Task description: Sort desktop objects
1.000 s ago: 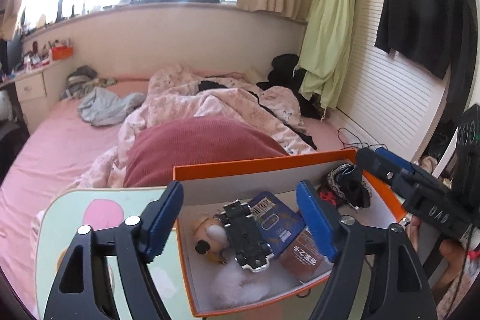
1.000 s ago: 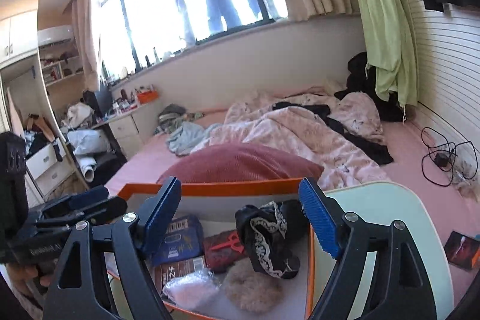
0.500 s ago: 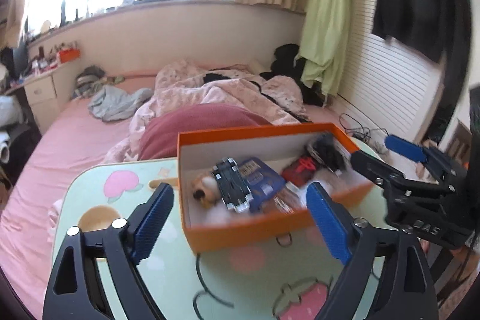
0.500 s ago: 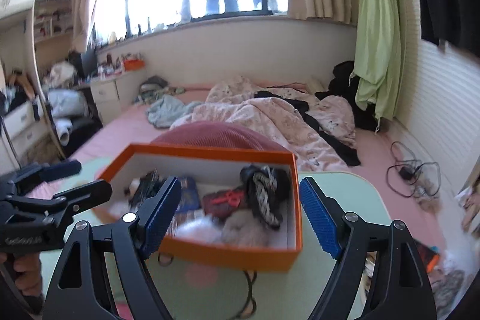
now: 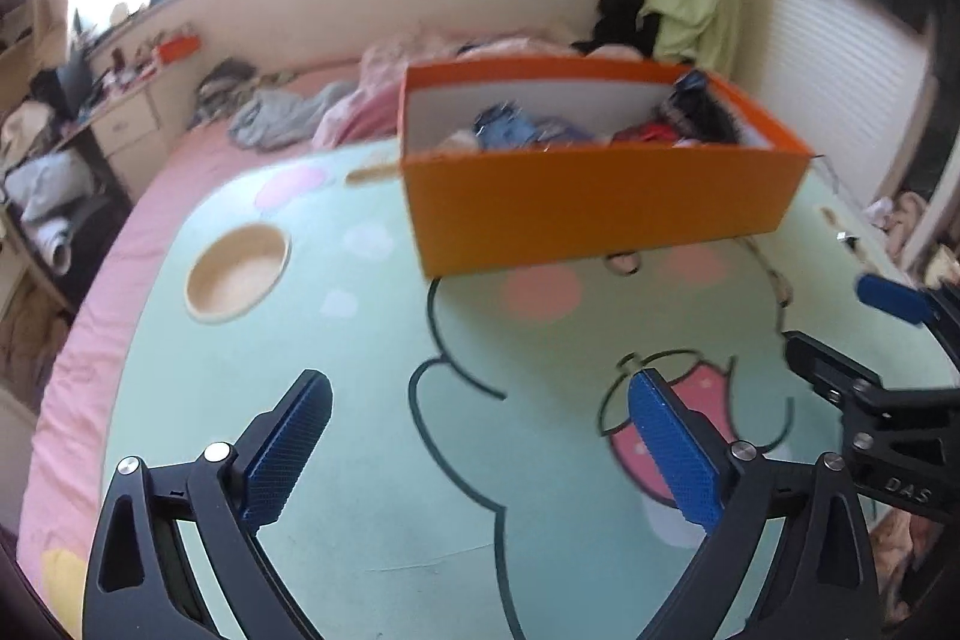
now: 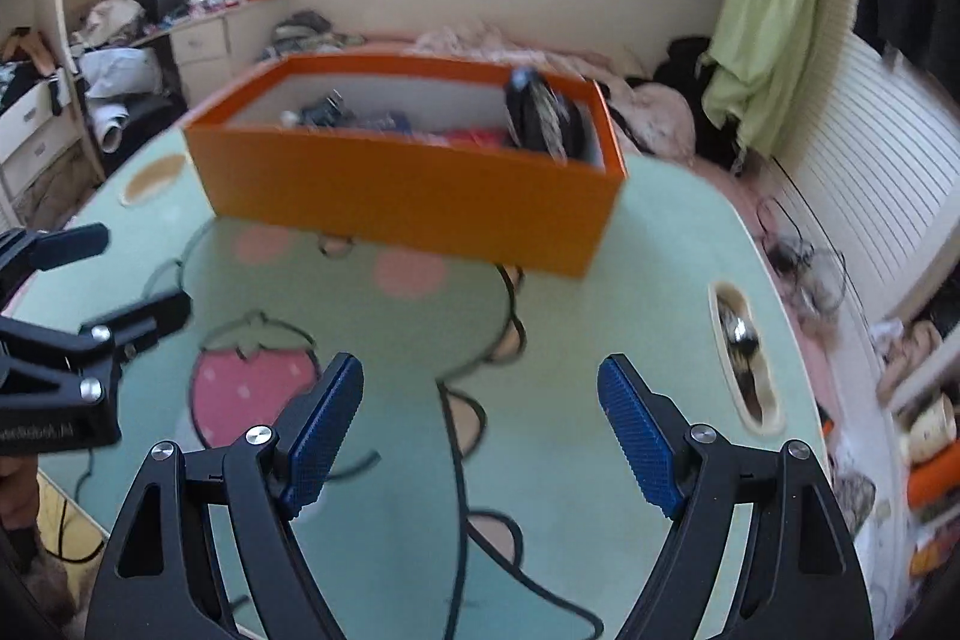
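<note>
An orange box (image 5: 600,202) stands at the far side of the pale green cartoon table (image 5: 360,400). It holds several objects: blue packets (image 5: 510,130), a red item and a black lace-trimmed bundle (image 6: 540,112). The box also shows in the right wrist view (image 6: 408,196). My left gripper (image 5: 480,430) is open and empty, low over the table, well short of the box. My right gripper (image 6: 480,418) is open and empty, also short of the box. Each gripper shows at the other view's edge, the right gripper (image 5: 840,334) and the left gripper (image 6: 120,274).
The table has a round cup recess (image 5: 237,274) at left and an oval slot (image 6: 744,358) at right. A bed with pink bedding (image 5: 270,118) lies beyond the table. A cluttered desk (image 6: 198,22) stands at the left wall; cables lie on the floor at right (image 6: 810,268).
Both grippers have pulled back and down from above the box; the box now sits farther off and the table fills the foreground. Both stay open and empty.
</note>
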The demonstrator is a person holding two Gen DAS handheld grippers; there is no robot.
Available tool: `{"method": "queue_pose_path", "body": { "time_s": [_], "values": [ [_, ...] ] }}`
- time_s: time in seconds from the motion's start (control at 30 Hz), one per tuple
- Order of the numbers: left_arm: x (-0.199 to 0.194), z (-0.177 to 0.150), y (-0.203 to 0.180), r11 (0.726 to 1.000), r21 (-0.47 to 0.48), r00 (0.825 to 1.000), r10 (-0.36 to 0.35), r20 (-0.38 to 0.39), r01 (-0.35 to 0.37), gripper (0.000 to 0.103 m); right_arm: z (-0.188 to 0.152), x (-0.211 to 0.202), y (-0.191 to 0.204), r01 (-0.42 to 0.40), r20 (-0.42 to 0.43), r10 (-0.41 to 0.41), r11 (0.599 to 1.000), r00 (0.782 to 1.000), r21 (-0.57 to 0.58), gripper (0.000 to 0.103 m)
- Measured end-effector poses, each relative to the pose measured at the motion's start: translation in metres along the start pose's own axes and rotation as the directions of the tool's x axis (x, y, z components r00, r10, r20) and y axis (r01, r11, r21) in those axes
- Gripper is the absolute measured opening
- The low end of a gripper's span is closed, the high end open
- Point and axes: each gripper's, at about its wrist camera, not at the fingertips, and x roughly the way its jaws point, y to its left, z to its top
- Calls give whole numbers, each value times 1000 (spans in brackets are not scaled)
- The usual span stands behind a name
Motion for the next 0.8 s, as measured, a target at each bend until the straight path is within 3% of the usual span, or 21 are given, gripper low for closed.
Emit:
{"method": "queue_pose_path", "body": {
  "time_s": [0.07,0.23,0.27,0.4,0.57,0.8],
  "values": [
    [11,-2,2,1000,-16,998,-8,-62,7,103,-3,10,-5,5,-53,-3,999,999,35,81],
    [9,-6,2,1000,-23,999,1,-35,-2,103,-10,11,-17,-43,-45,49,990,998,131,94],
    [9,-7,2,1000,-24,1000,0,-29,-1,103,-11,11,-16,-45,-44,51,992,998,121,103],
    [7,-11,0,1000,-29,1000,1,-22,-2,103,-19,8,-6,-46,-9,47,996,999,82,103],
    [9,-11,-1,1000,-17,1000,-9,-23,9,103,-20,8,-2,-45,-46,49,995,998,86,103],
    [9,-11,-3,1000,-15,1000,-5,-12,5,103,-32,5,5,-17,70,9,993,997,113,103]
  ]
}}
